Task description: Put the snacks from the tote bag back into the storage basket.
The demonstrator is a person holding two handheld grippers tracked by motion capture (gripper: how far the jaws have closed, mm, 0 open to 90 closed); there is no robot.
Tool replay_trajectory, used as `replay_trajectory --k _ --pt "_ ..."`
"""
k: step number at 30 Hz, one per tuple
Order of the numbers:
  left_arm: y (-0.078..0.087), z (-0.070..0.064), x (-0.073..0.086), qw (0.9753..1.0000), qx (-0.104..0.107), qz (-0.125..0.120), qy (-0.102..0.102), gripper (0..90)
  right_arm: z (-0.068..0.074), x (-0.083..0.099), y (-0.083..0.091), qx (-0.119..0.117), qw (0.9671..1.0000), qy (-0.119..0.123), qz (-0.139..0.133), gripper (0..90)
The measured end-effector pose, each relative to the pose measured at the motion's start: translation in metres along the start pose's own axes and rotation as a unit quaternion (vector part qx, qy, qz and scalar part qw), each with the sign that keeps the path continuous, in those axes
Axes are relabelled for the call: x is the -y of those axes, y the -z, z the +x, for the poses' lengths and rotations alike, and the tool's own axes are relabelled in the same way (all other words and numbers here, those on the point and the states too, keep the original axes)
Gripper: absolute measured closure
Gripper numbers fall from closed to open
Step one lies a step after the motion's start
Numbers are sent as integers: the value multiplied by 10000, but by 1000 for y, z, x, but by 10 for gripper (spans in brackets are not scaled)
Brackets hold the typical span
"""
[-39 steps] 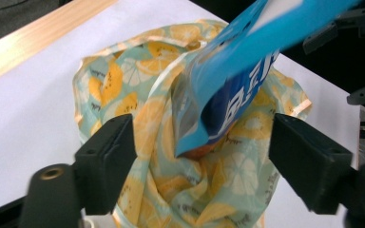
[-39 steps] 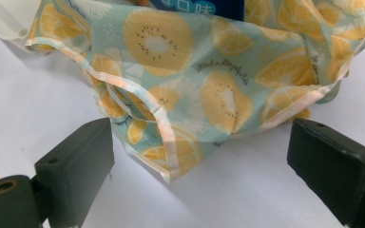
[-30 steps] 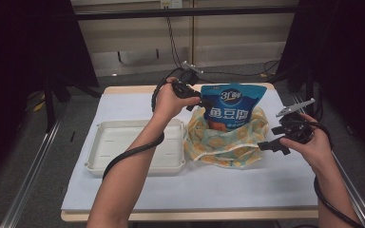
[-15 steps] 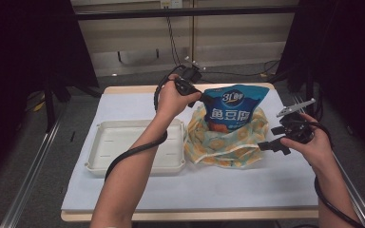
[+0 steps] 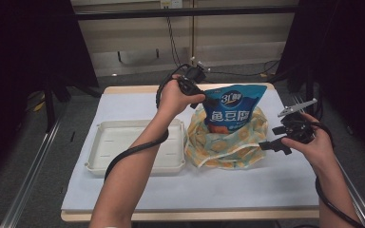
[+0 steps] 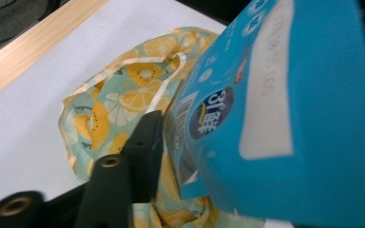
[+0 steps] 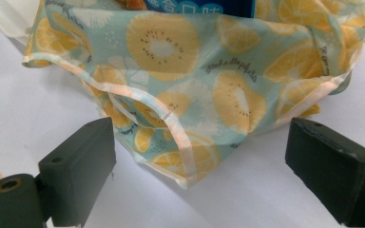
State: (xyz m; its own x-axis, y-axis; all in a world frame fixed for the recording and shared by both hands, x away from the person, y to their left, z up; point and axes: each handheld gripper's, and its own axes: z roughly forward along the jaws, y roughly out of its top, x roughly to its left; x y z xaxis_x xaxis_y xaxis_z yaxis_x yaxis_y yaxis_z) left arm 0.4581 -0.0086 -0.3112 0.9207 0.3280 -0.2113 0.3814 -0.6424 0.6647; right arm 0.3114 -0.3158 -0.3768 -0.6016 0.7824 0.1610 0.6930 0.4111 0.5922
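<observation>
Right gripper [image 5: 272,142]: my jaws stand wide apart, holding nothing, just beside the bag's near edge.
Bag [image 5: 225,142]: fruit-print cloth, slumped on the white table [image 5: 123,185], next to the tray [image 5: 123,147].
Pouch [image 5: 233,107]: blue, upright, its lower part inside the bag.
Left gripper [image 5: 204,100]: I clamp the pouch's top corner.

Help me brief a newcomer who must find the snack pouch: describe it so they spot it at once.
Start at the white table and find the cream tray on its left half. Just right of it lies a crumpled cloth bag printed with citrus slices. The blue pouch stands up out of that bag, pinched by the left gripper: it is glossy blue with large white characters.
</observation>
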Motion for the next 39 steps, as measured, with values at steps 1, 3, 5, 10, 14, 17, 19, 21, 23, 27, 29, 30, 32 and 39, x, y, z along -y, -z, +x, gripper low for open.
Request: replay_trajectory --k 1,3,5,10,14,17,19,21,23,27,29,30,32,39 --pt "-2 0 -1 10000 3 21 -24 465 0 0 0 9 10000 27 -6 90" --pt "-6 1 -3 9999 7 100 -120 461 -1 1 0 -3 10000 14 -7 90" --pt "-9 1 -5 9998 61 99 -139 461 -1 1 0 -4 10000 -38 16 90" --pt "-12 -1 -10 9998 73 162 -112 490 -2 2 1 -10 10000 -33 2 92" --pt "-13 0 -12 9998 96 157 -122 511 -3 2 -1 -27 10000 -49 27 92" --pt "-12 2 -13 9993 107 255 -243 611 -4 3 -4 -23 10000 -29 41 92" --pt "-12 0 -14 9993 151 220 -266 710 -5 3 -3 8 10000 -48 38 92" --pt "-10 -1 -16 9983 100 364 -444 775 -5 3 -2 14 10000 -31 28 93" --pt "-11 -5 -17 9980 99 378 -489 806 -6 3 1 40 10000 -69 12 93" --pt "-11 -6 -20 9975 126 462 -521 817 -6 4 2 42 10000 -61 -21 93" --pt "-10 -6 -19 9982 128 384 -450 793 -5 4 3 36 10000 -63 -25 93" --pt "-9 -5 -19 9988 149 277 -384 745 -5 4 3 43 10000 -60 -26 93" --pt "-5 -6 -20 9990 123 196 -386 690 -5 4 3 42 10000 -61 -16 93" --pt "-7 -8 -24 9991 78 203 -361 573 -4 3 1 29 10000 -24 -22 93"
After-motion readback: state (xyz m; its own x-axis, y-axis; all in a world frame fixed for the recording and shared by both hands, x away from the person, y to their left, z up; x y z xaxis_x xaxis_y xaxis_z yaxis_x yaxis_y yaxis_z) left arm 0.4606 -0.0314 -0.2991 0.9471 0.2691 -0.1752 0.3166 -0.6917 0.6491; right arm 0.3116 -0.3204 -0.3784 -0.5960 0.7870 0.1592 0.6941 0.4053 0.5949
